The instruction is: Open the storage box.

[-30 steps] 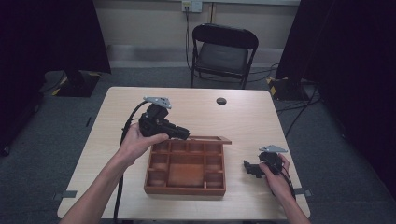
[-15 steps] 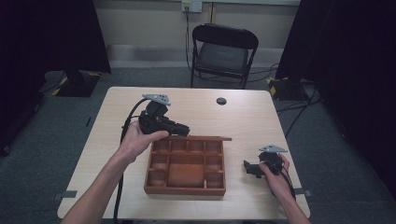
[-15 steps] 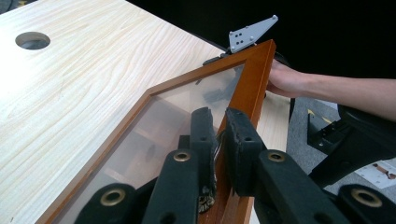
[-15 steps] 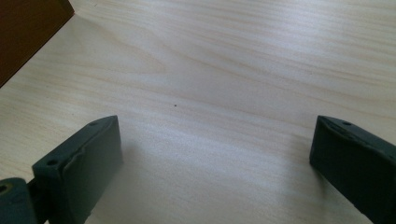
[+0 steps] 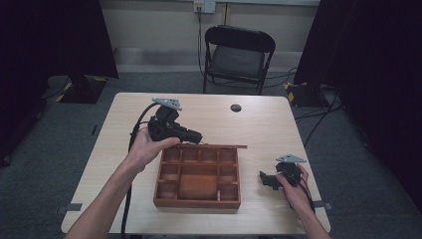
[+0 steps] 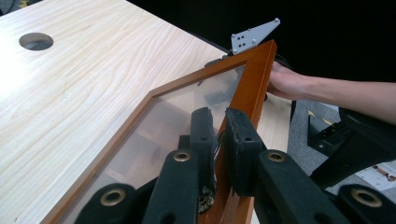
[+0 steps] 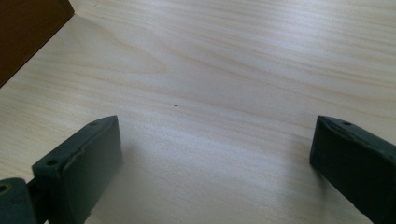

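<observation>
A brown wooden box point(image 5: 198, 175) with several compartments sits in the middle of the table. Its glass lid point(image 5: 215, 146) is swung up and shows edge-on along the box's far side. My left gripper point(image 5: 197, 135) is shut on the lid's wooden frame point(image 6: 252, 84) near a corner; the jaws pinch the frame, with the glass pane point(image 6: 173, 121) to their left. The left gripper point(image 6: 219, 137) points along the lid. My right gripper point(image 5: 265, 179) lies on the table right of the box, its jaws wide apart over bare wood. Nothing is between the right gripper's point(image 7: 215, 154) pads.
A round cable hole point(image 5: 236, 107) is in the table's far side and also shows as a hole point(image 6: 36, 41) beyond the lid. A black folding chair point(image 5: 238, 55) stands behind the table. The box's corner point(image 7: 25, 32) is at the right gripper view's upper left.
</observation>
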### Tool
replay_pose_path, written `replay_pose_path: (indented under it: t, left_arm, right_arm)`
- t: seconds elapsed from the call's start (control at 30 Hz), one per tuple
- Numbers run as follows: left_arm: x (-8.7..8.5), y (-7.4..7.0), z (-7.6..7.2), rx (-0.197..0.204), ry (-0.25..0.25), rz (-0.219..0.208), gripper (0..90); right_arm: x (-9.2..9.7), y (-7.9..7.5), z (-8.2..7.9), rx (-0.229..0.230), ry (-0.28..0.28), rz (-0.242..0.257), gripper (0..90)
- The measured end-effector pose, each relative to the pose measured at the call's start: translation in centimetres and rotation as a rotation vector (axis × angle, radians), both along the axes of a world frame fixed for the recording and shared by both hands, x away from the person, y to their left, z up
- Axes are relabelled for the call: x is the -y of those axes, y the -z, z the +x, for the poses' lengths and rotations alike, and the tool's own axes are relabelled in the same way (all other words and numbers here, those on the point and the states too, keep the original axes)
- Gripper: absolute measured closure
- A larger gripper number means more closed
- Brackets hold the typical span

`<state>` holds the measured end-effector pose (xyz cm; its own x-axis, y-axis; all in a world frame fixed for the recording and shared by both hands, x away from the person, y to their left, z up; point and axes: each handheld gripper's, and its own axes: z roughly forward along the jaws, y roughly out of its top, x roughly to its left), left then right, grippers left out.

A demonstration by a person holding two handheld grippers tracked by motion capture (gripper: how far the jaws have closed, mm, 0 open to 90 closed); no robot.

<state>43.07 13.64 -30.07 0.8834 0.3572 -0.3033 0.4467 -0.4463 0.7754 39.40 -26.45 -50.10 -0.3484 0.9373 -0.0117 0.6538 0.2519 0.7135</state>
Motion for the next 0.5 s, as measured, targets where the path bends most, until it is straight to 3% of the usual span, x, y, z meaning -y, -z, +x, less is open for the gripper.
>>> replay_pose_path:
  t: [0.5]
  left_arm:
    - [0.00, -0.07, 0.34, 0.021, -0.006, -0.032, 83.9]
  right_arm:
    - [0.00, 0.00, 0.00, 0.000, 0.000, 0.000, 1.6]
